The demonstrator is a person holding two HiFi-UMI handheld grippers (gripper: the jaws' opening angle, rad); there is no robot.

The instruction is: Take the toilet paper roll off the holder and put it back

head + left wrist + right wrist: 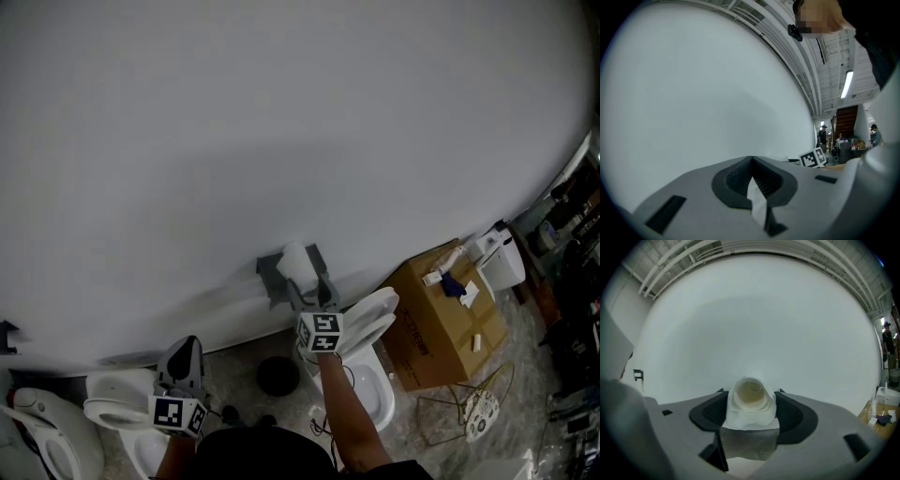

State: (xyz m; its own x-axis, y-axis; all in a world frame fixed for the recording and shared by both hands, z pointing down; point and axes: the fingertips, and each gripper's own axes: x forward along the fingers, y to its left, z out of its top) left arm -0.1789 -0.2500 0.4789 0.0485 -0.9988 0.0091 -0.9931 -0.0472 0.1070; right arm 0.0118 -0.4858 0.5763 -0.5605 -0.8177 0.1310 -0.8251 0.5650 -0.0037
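A plain white wall fills most of the head view, curving from the upper left down to the right edge. Below it, a mottled grey stone floor runs along the bottom. A brown cardboard box stands at lower right. Beside it is a white toilet with its lid raised, and another toilet sits at lower left. A grey holder is fixed to the wall at centre, with the toilet paper roll in it. The right gripper reaches up to it from below. Its own view shows the jaws partly closed, with both dark pads pressing the sides of the roll. The left gripper hangs at lower left, well away from the holder, its jaw tips closed together.
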